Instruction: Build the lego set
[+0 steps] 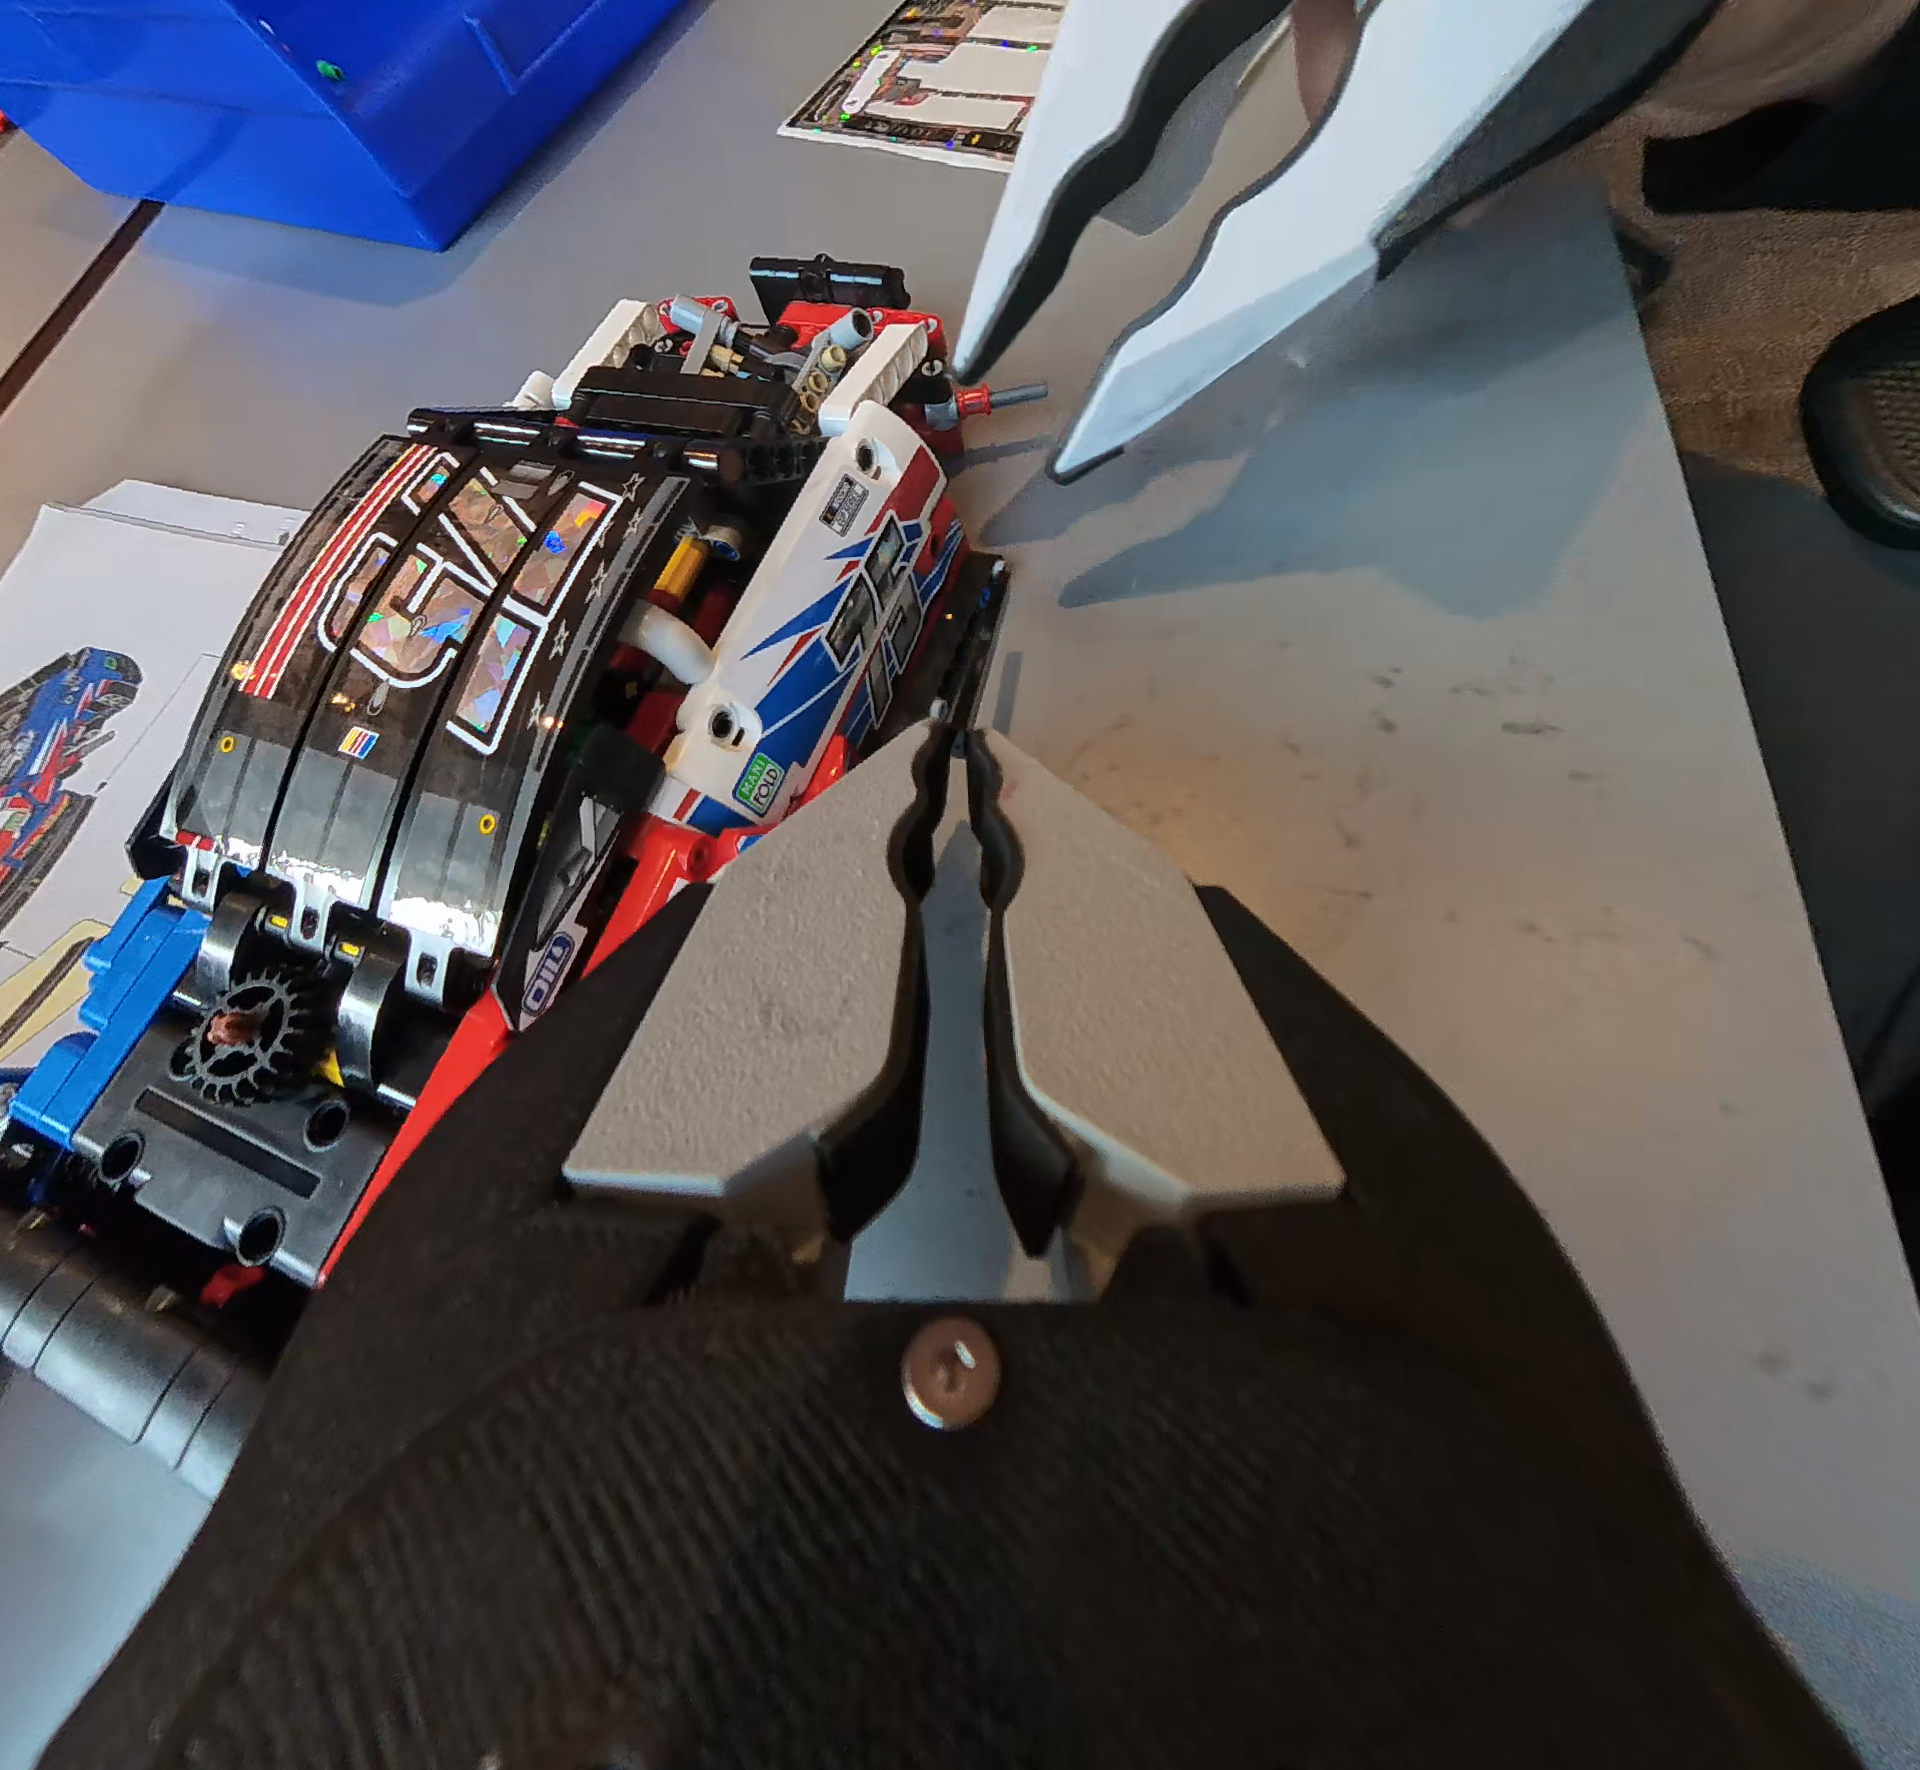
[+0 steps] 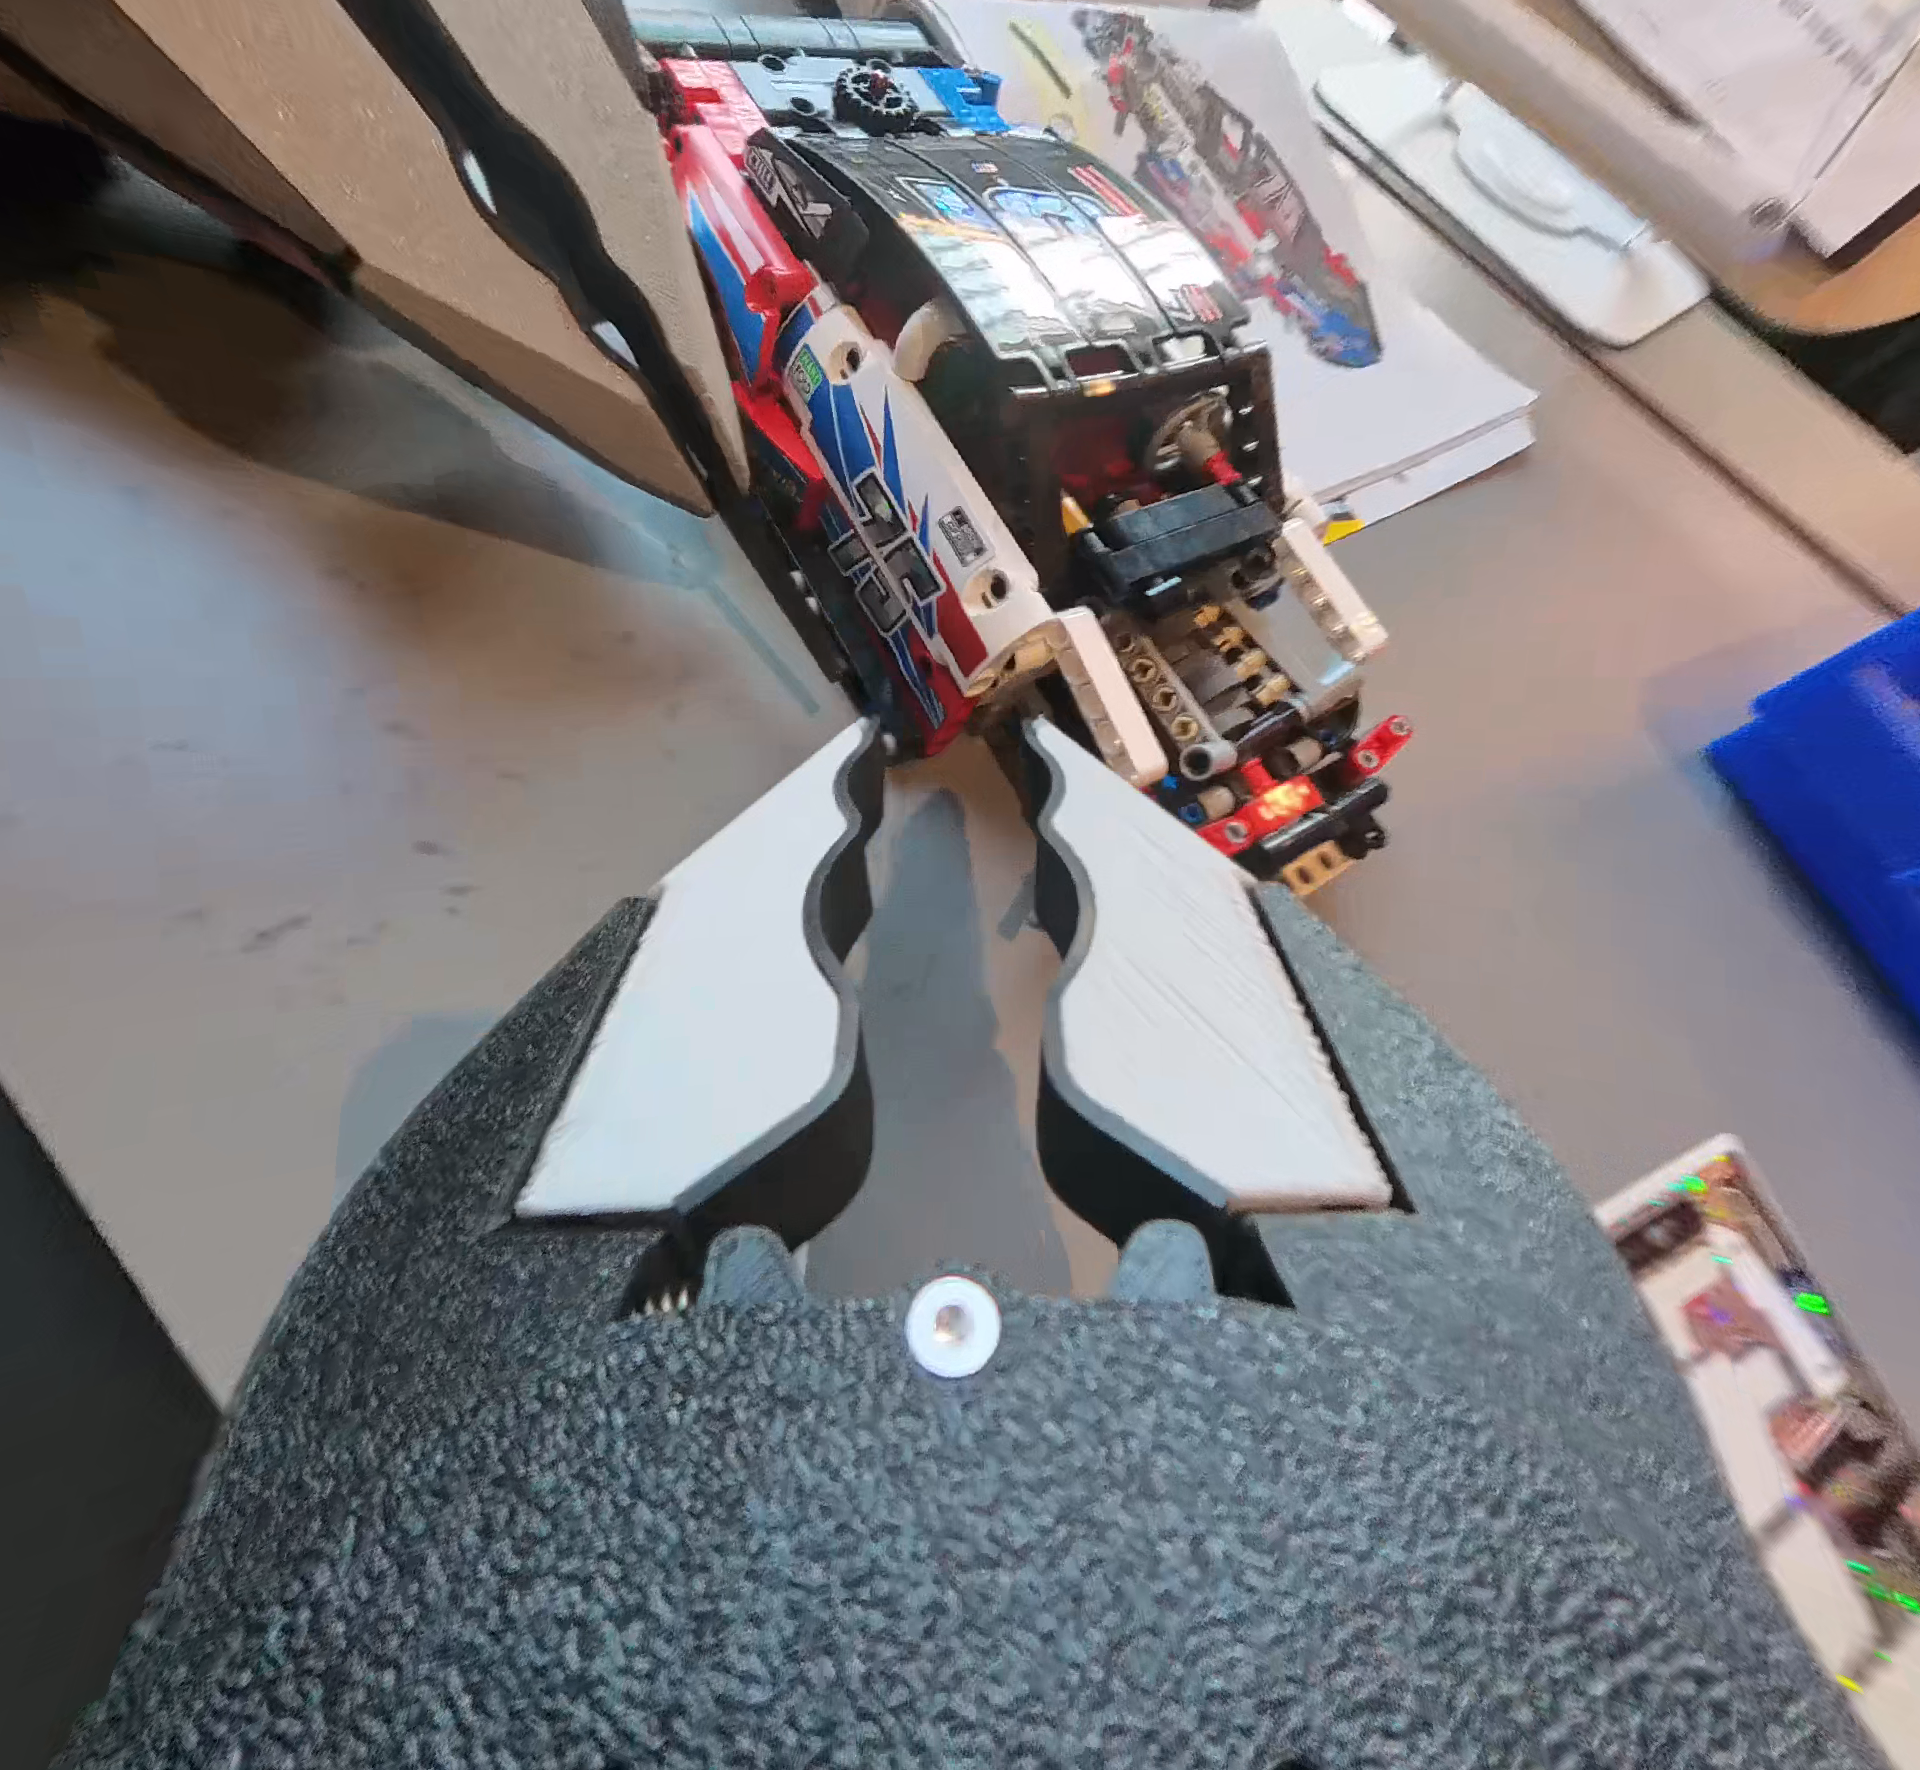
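The partly built lego car (image 1: 520, 681) has a black stickered roof, white, red and blue side panels and an exposed rear frame. It stands on the grey table (image 1: 1351, 785) and also shows in the right wrist view (image 2: 987, 370). My left gripper (image 1: 956, 738) is shut, its tips against the car's lower side edge; I cannot tell if they pinch anything. It shows at the upper left of the right wrist view (image 2: 717, 473). My right gripper (image 2: 951, 733) is open at the car's rear corner. In the left wrist view (image 1: 1018, 416) its fingers flank a small grey axle with a red bush (image 1: 987, 395) that sticks out of the car.
A blue bin (image 1: 312, 27) stands behind the car, also at the right (image 2: 1839, 785). A sticker sheet (image 1: 956, 47) lies nearby (image 2: 1766, 1408). The instruction booklet (image 1: 94, 681) lies beside the car (image 2: 1351, 318). The table edge (image 1: 1662, 473) runs close on the right.
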